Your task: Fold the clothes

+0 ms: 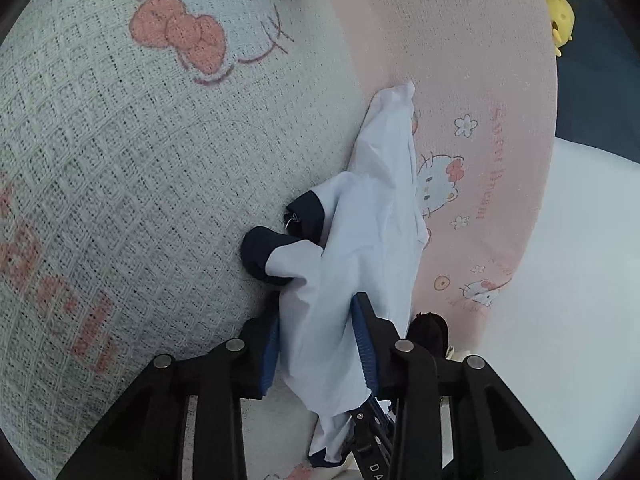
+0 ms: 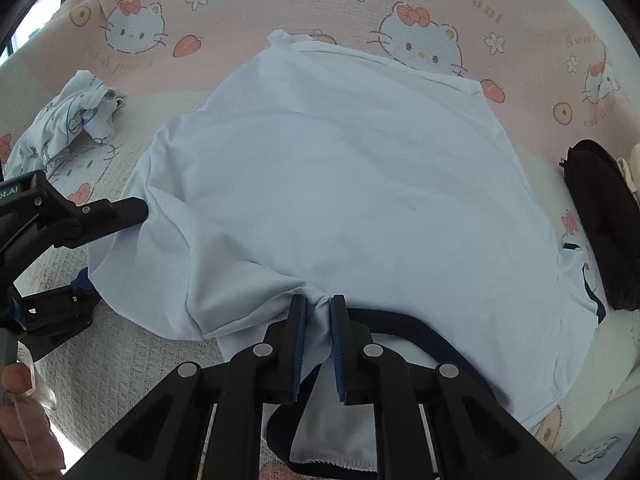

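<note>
**Ana:** Pale blue cotton, smooth and thin — that is the shirt, spread over the bed's blanket. From the right wrist view it lies broad and nearly flat, with a dark navy collar band curling just under the camera.

**Ben:** And the right tool?

**Ana:** Clenched on a pinch of the shirt's fabric near that collar; cloth is bunched tight between the blue pads. At the left edge of the same view the left tool reaches in sideways, its black fingers above and below the shirt's side.

**Ben:** What does the left wrist view add?

**Ana:** A close look at that grip. The left tool grasps a thick gather of the shirt, which hangs crumpled and narrow between the ribbed blue pads. Two navy sleeve cuffs, rounded and folded over, stick out beside it. Only the right wrist view shows the garment's full shape.

**Ben:** And the blanket?

**Ana:** Waffle-woven, cream in the middle, pink along the border, printed with cat faces, bows and flowers. Right wrist view also shows a crumpled printed garment well apart at the left, a black pouch at the right, and a person's thumb at the lower left.
</note>
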Motion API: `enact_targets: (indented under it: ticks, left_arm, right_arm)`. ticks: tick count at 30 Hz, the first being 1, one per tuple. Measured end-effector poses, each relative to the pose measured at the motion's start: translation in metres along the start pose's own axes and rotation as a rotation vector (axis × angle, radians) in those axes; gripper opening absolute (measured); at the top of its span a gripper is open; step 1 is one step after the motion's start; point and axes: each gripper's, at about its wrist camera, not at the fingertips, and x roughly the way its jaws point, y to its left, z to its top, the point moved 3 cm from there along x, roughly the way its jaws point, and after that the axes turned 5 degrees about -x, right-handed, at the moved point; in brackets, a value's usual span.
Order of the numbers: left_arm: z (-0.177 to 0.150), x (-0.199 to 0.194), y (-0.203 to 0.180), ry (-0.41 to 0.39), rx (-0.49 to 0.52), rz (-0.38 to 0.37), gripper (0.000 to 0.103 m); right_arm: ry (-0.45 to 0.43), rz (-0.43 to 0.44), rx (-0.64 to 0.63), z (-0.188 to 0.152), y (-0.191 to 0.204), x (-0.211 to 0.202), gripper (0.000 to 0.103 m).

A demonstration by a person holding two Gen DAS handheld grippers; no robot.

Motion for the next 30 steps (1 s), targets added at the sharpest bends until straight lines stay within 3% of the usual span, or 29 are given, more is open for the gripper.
enact_targets:
  ticks: [4, 6, 10, 16, 24, 30]
  left_arm:
    - [0.001, -0.003, 0.004, -0.023, -0.036, -0.038, 0.027]
    - [0.001, -0.003, 0.003, -0.020, -0.037, -0.033, 0.027]
    - [-0.003, 0.000, -0.012, 0.020, 0.070, 0.023, 0.024]
    - [-0.002, -0.008, -0.032, 0.041, 0.124, -0.028, 0.024]
    - [0.015, -0.011, -0.037, 0.079, 0.144, -0.018, 0.024]
    - [0.026, -0.025, -0.043, 0.083, 0.168, -0.025, 0.024]
  right_arm:
    - [-0.047, -0.069, -0.062, -0.004, 0.001, -0.014, 0.059]
    - [-0.090, -0.083, -0.113, -0.007, 0.008, -0.025, 0.059]
    - [-0.177, -0.109, -0.252, -0.014, 0.028, -0.043, 0.063]
    - [-0.213, -0.115, -0.399, -0.027, 0.058, -0.045, 0.064]
    - [-0.304, -0.118, -0.476, -0.008, 0.072, -0.044, 0.064]
    - [-0.372, -0.134, -0.623, -0.008, 0.086, -0.054, 0.064]
